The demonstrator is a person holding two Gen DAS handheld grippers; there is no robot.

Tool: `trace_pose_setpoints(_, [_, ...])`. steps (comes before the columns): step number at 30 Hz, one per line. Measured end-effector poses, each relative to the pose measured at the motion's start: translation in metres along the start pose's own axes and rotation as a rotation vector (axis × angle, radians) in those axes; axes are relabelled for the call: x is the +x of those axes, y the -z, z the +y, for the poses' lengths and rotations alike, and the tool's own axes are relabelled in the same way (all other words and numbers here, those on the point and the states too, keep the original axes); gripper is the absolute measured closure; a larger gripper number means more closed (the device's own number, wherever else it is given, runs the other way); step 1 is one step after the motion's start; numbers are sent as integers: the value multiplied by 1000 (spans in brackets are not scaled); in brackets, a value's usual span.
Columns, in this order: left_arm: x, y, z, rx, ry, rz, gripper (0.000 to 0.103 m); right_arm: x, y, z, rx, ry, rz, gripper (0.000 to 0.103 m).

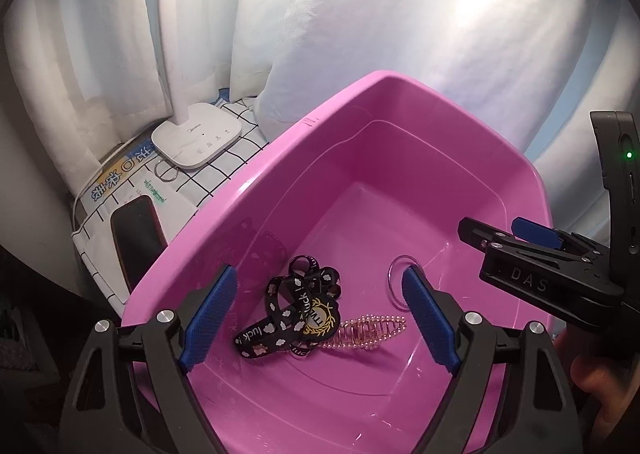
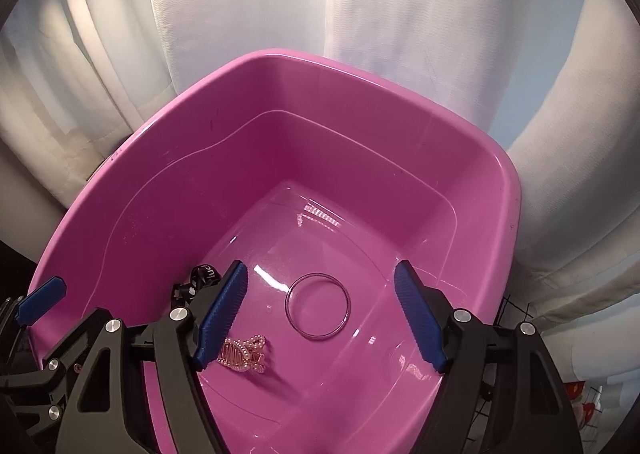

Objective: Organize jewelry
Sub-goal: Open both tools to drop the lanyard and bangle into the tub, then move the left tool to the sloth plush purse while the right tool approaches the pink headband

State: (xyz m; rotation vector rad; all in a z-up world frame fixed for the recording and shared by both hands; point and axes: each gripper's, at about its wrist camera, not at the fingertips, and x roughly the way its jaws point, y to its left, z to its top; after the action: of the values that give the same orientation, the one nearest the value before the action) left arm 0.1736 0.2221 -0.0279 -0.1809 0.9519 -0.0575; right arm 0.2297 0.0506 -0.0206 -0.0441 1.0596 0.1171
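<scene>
A pink plastic tub (image 1: 400, 158) (image 2: 280, 158) holds the jewelry. On its floor lie a black ribbon band (image 1: 296, 310) printed with "luck" and white clouds, a gold pearl hair clip (image 1: 368, 330) beside it, and a clear bangle (image 1: 391, 274). My left gripper (image 1: 319, 274) hangs open over the ribbon, with nothing between its blue pads. My right gripper (image 2: 321, 268) is open above the bangle (image 2: 289, 308), apart from it. The hair clip (image 2: 242, 354) shows by the right gripper's left finger, and the ribbon (image 2: 200, 280) peeks out behind that finger. The right gripper (image 1: 500, 234) also enters the left wrist view.
Left of the tub, a checked cloth (image 1: 240, 158) carries a white lamp base (image 1: 198, 138), two thin metal rings (image 1: 166, 172) and a dark phone (image 1: 138, 238). White curtains (image 1: 400, 14) hang close behind the tub. A hand (image 1: 600, 382) grips the right tool.
</scene>
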Motion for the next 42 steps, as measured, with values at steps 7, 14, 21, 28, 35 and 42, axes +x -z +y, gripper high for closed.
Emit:
trace_pose_setpoints(7, [-7, 4, 1, -3, 1, -9, 20, -11, 3, 1, 16, -13, -28, 31])
trace_pose_setpoints(14, [-28, 8, -7, 21, 7, -63, 18, -44, 17, -8, 73, -42, -96, 31])
trace_pose_setpoints(21, [-42, 21, -28, 68, 39, -83, 17, -74, 43, -27, 131, -40, -154, 31])
trace_pose_setpoints(28, [-57, 36, -54, 97, 81, -95, 17, -101, 82, -54, 202, -36, -201, 31])
trace_pose_setpoints(35, [-78, 46, -105, 170, 164, -110, 16, -133, 129, -104, 292, 15, -234, 31])
trace_pose_setpoints(42, [-87, 71, -173, 266, 263, -99, 14, -159, 194, -180, 428, 120, -230, 31])
